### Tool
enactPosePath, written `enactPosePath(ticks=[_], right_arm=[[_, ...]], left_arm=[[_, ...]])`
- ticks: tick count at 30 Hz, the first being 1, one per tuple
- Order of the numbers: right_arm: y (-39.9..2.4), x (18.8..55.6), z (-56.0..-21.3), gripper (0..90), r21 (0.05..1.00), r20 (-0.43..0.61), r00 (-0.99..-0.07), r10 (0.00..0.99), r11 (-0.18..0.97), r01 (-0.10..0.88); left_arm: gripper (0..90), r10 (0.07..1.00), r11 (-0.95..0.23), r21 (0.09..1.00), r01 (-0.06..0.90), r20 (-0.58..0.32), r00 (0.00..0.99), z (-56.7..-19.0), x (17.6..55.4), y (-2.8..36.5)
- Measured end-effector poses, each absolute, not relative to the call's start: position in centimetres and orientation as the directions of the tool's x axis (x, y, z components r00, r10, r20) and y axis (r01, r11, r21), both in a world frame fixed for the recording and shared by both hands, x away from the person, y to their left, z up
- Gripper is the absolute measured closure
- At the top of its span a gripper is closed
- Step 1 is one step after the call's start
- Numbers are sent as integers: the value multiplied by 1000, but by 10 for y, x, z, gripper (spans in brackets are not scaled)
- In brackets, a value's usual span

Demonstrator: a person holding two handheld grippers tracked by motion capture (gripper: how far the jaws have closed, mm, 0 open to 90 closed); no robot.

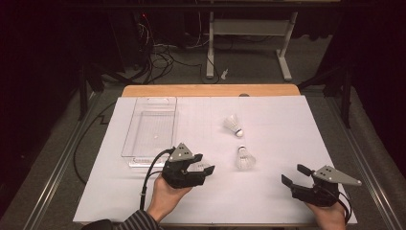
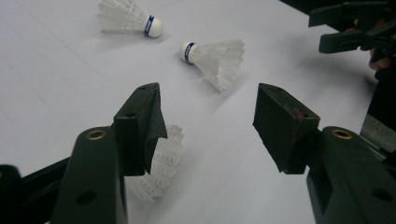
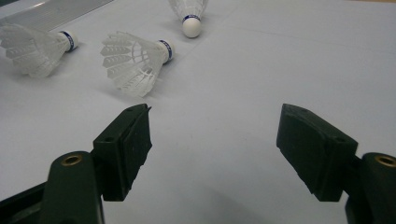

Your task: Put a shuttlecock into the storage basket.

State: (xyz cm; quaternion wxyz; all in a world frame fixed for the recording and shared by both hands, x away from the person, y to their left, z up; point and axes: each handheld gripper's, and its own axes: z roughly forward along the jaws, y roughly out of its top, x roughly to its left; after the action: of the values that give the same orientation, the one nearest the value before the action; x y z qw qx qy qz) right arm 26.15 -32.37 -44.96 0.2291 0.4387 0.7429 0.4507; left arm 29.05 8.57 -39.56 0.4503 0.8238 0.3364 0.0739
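Note:
Three white shuttlecocks lie on the white sheet. One shuttlecock (image 1: 201,167) (image 2: 161,163) rests at my left gripper (image 1: 207,165) (image 2: 208,107). It is partly behind the left jaw, and the jaws stand open without pressing it. A second shuttlecock (image 1: 244,158) (image 2: 215,58) lies just beyond, and a third (image 1: 233,125) (image 2: 130,18) lies farther back. My right gripper (image 1: 294,175) (image 3: 215,130) is open over bare sheet at the front right, with nothing between its jaws. All three shuttlecocks lie ahead of it in the right gripper view, the nearest (image 3: 135,63) close to its left jaw.
A clear plastic tray (image 1: 128,139) lies at the back left of the sheet, just behind the left gripper. The wooden table edge (image 1: 210,90) runs along the back. Beyond it, a desk frame and cables stand on the floor.

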Motion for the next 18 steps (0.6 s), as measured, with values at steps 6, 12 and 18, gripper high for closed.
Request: enactPosePath(ticks=[6,12,18], right_arm=[[-324,261,-449,269,871,56,-509,859,207,445],[-324,261,-449,269,871,58,-508,859,206,446],[-324,261,-450,270,871,57,-509,859,207,446]], left_arm=[[426,629,-409,758,508,-169,759,-391,294,90],[437,648,-441,706,554,-177,741,-390,298,92],[436,662,-459,667,587,-184,726,-391,302,93]])
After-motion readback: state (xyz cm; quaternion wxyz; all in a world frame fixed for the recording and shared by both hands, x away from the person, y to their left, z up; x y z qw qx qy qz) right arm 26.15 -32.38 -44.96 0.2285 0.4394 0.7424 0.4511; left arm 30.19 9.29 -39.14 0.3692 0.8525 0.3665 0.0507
